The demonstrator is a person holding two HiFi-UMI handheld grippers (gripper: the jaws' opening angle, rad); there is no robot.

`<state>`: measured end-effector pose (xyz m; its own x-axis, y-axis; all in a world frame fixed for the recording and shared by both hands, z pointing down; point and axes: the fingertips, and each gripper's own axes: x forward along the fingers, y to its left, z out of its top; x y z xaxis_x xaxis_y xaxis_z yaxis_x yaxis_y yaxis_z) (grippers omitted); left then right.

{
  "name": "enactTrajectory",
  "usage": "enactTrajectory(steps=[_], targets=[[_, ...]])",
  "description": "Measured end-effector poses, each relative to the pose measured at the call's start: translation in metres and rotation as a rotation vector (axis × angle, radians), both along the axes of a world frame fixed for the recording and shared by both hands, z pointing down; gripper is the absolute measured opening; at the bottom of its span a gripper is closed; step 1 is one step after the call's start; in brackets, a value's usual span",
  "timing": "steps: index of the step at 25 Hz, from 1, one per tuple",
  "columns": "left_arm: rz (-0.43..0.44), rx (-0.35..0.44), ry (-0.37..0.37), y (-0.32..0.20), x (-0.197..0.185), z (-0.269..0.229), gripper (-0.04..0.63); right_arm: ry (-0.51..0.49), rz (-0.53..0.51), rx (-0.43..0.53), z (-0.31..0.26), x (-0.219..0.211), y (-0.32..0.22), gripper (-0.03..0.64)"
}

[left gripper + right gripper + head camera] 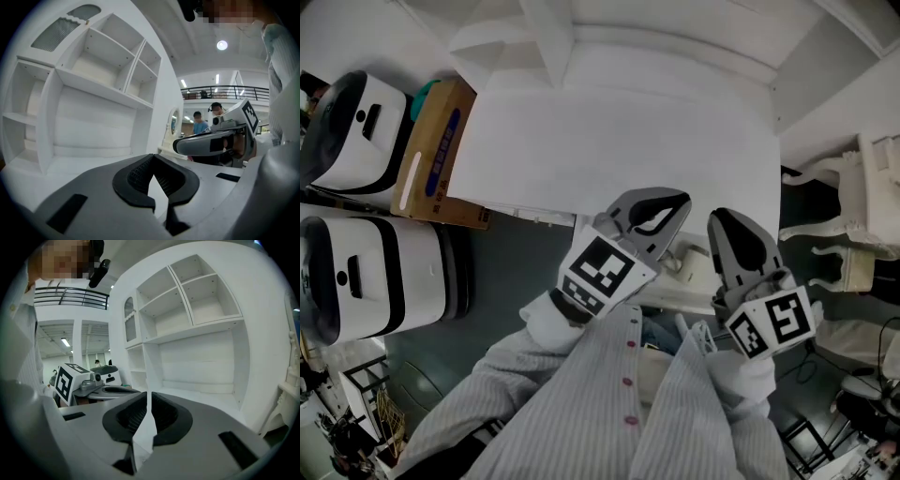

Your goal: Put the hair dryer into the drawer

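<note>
**Open worktop ahead, crowded flanks**

Free passage across the bare white worktop, from front edge to back panel. Closed off behind and above by the shelf unit: open cubbies up top with dividers between, narrower side shelves at the outer edge. Hemmed in at the left by a cardboard box just beside the worktop's end, with two white machines near it. Narrowed at the right by a white chair. Little room between left gripper and right gripper, side by side near the front edge.
</note>
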<state>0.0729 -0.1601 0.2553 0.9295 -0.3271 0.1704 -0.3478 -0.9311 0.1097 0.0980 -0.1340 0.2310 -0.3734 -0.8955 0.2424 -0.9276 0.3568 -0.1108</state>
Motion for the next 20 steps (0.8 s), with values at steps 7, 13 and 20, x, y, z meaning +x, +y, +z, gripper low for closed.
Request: enactTrajectory(steps=[7, 13, 20], targets=[[0.02, 0.029, 0.017, 0.004, 0.005, -0.018, 0.009, -0.039, -0.001, 0.021, -0.015, 0.005, 0.001, 0.029], [0.025, 0.028, 0.021, 0.005, 0.008, -0.019, 0.009, -0.056, 0.008, 0.024, -0.015, 0.009, 0.003, 0.021], [0.024, 0.026, 0.011, 0.004, 0.011, -0.016, 0.009, -0.065, 0.018, 0.016, -0.012, 0.013, 0.003, 0.017]])
